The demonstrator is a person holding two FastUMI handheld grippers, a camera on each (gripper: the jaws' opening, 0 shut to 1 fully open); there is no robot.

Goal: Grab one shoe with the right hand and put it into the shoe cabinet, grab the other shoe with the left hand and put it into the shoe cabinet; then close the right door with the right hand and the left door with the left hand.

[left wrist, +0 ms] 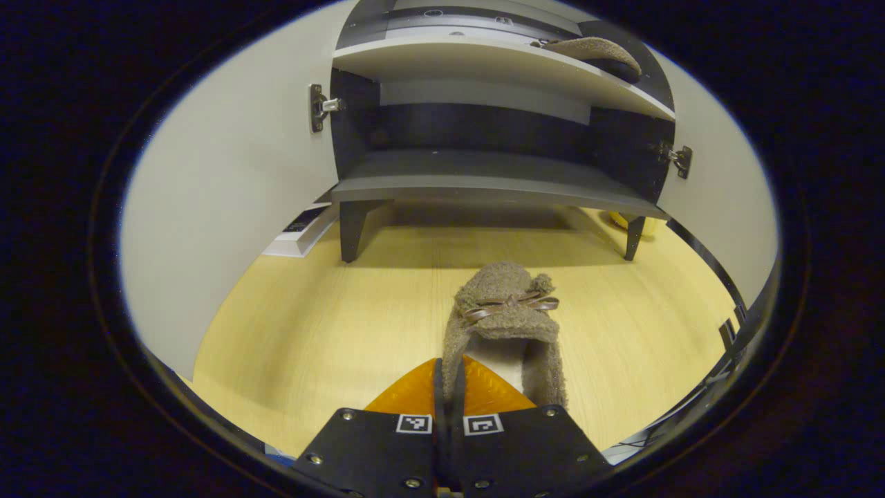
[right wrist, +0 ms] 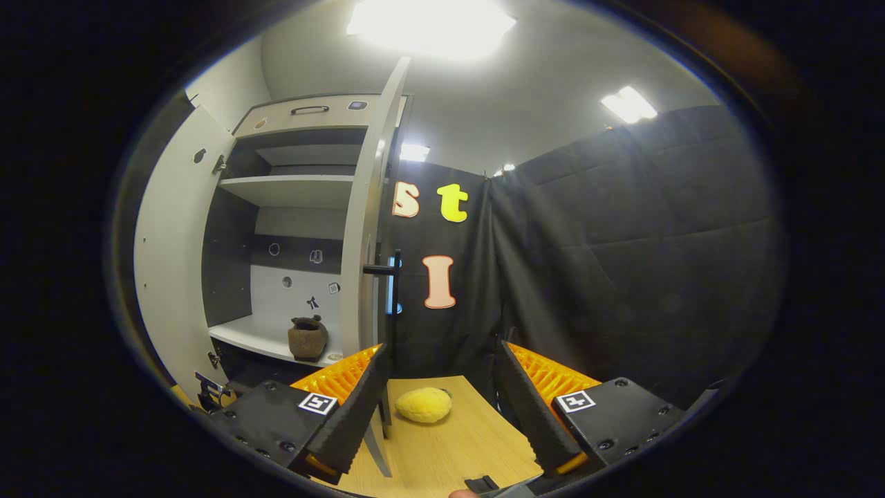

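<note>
A brown fuzzy shoe with a bow (left wrist: 508,311) lies straight ahead of my left gripper (left wrist: 449,387), which is shut on the shoe's left side wall near the heel. Whether the shoe rests on the wooden floor or hangs just above it, I cannot tell. Ahead stands the shoe cabinet (left wrist: 484,183), both doors swung wide. The other brown shoe (left wrist: 594,52) sits on an upper shelf at the right; in the right gripper view this same shoe (right wrist: 307,337) shows on its white shelf. My right gripper (right wrist: 442,415) is open and empty, beside the right door's edge (right wrist: 370,228).
The left door (left wrist: 228,187) and right door (left wrist: 719,180) flank the cabinet opening. A dark handle (right wrist: 380,270) sticks out of the right door. A yellow plush object (right wrist: 423,404) lies on the wooden floor (left wrist: 332,325) by the cabinet's leg. A white box (left wrist: 301,232) sits left of the cabinet.
</note>
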